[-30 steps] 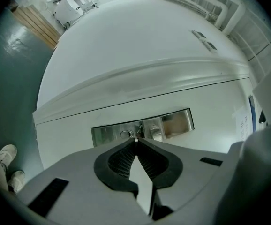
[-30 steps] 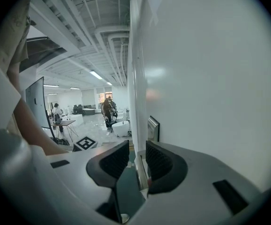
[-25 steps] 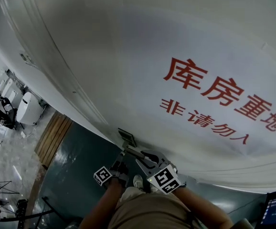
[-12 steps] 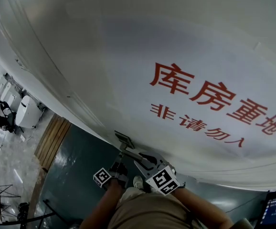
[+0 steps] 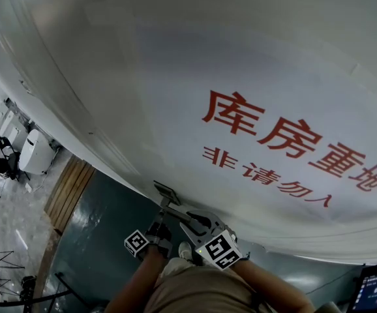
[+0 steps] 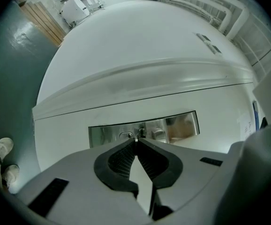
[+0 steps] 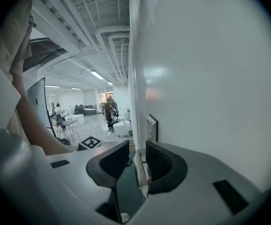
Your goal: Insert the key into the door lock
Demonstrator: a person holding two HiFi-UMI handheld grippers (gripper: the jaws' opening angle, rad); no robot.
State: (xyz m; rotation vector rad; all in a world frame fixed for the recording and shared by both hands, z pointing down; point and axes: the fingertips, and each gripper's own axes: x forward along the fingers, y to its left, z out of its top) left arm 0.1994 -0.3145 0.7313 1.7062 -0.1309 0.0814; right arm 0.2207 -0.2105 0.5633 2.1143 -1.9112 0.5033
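Key [image 6: 136, 134]: thin metal sliver against steel lock plate [image 6: 175, 125] on white door [image 6: 140, 46], pinched by fully closed left gripper [image 6: 136, 140]. Right gripper [image 7: 138, 149]: jaws apart, door handle [image 7: 139, 168] between, unclamped. Red-lettered sign [image 5: 286, 142] higher up; person [image 7: 109, 108] far behind.

Door [image 5: 175, 77] fills the front. Paper sign [image 5: 273, 142] is stuck on it, up and to R of the lock plate [image 6: 145, 128]. Plate sits low on the door, nr its edge. L claw [image 6: 136, 142] is straight in front of the plate, tips pinched on the key [image 6: 136, 135], key right at the plate. R claw [image 7: 136, 161] is just R of it, alongside the door face, jaws apart. Floor [image 5: 104, 233] lies L of the door. Plank strip [image 5: 68, 188] is further L, w/ boxy units [image 5: 35, 152] behind it. Monitor [image 5: 374, 292] is far R, low.
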